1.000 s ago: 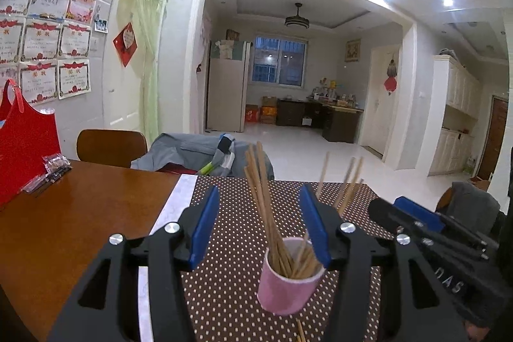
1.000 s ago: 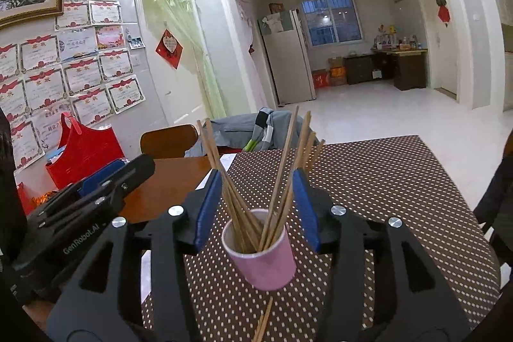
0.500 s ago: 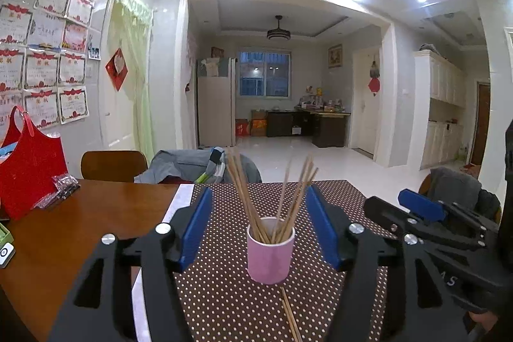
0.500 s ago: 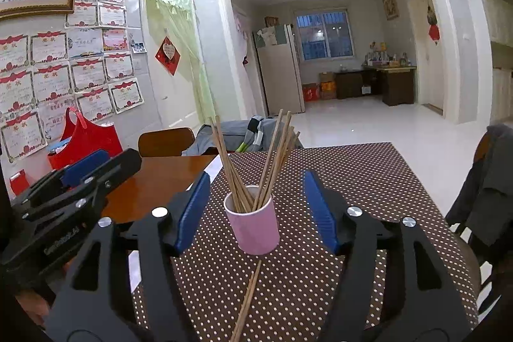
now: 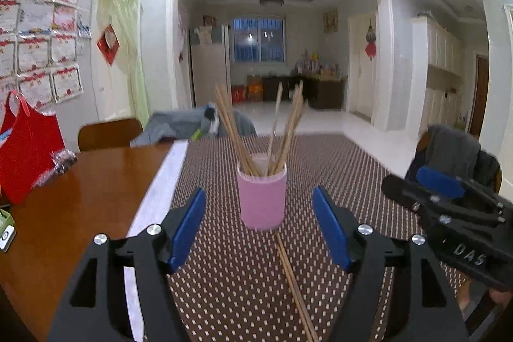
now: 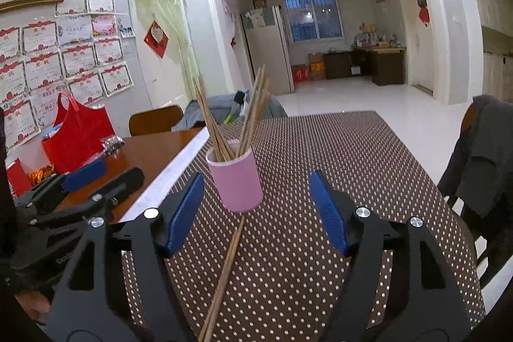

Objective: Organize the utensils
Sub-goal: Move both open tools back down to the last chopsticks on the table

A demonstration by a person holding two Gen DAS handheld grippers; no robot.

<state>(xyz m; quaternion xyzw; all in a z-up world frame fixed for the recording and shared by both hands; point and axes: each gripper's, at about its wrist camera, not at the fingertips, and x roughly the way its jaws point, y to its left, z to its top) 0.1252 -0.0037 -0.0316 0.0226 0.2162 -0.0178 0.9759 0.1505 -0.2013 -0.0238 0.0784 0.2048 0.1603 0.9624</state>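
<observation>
A pink cup (image 5: 262,197) (image 6: 236,183) stands upright on the brown dotted tablecloth (image 5: 336,169) (image 6: 336,156), holding several wooden chopsticks (image 5: 237,133) (image 6: 253,104). A loose pair of chopsticks (image 5: 293,281) (image 6: 224,274) lies flat on the cloth in front of the cup. My left gripper (image 5: 259,233) has its blue pads wide apart and still opening, short of the cup, nothing between them. My right gripper (image 6: 253,213) is likewise opening, pads apart just before the cup, the loose pair lying below the gap. Each gripper shows at the edge of the other's view.
A bare wooden tabletop (image 5: 64,213) lies left of the cloth with a red bag (image 5: 25,156) (image 6: 77,137) and a small packet (image 5: 61,157) on it. Chairs stand at the far side (image 5: 109,133) and on the right, draped in dark clothing (image 6: 481,156).
Both grippers have drawn back from the cup and opened wider; the cup, earlier between the pads, now stands beyond them. The loose chopsticks on the cloth have come into view.
</observation>
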